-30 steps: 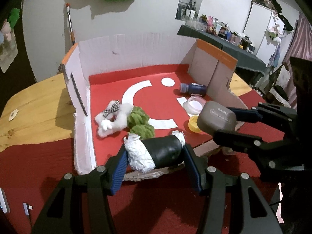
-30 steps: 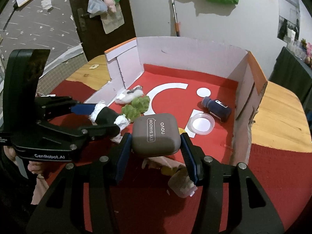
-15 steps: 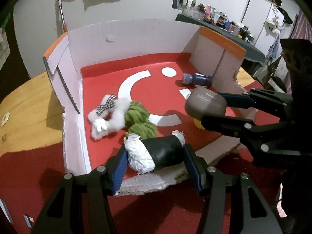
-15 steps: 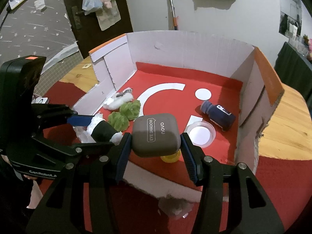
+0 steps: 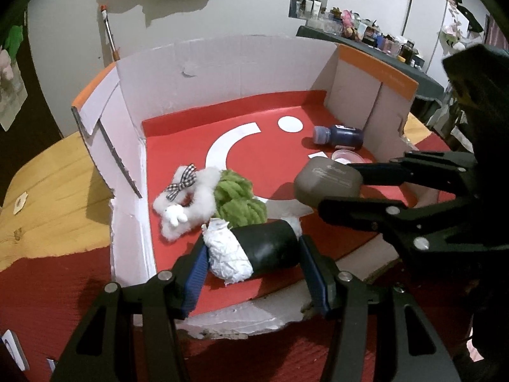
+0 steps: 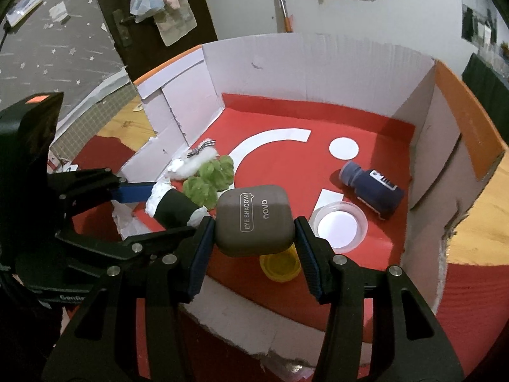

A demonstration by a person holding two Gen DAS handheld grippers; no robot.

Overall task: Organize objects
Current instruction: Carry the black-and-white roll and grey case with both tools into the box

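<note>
Both grippers have come forward over the cardboard box point(image 6: 318, 73) since a second ago. The left gripper point(image 5: 251, 254) is clamped on a black roll point(image 5: 270, 246) with white paper ends, above the box's near edge. The right gripper point(image 6: 253, 221) grips a grey eye-shadow case point(image 6: 254, 219), probably right over the yellow lid point(image 6: 280, 267), beside a clear dish point(image 6: 338, 226).

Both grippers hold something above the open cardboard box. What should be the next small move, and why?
Probably lower the right gripper a little toward the bare red floor left of the yellow cup, then open. Its eye shadow case hangs over the cardboard box, directly above that cup.
</note>
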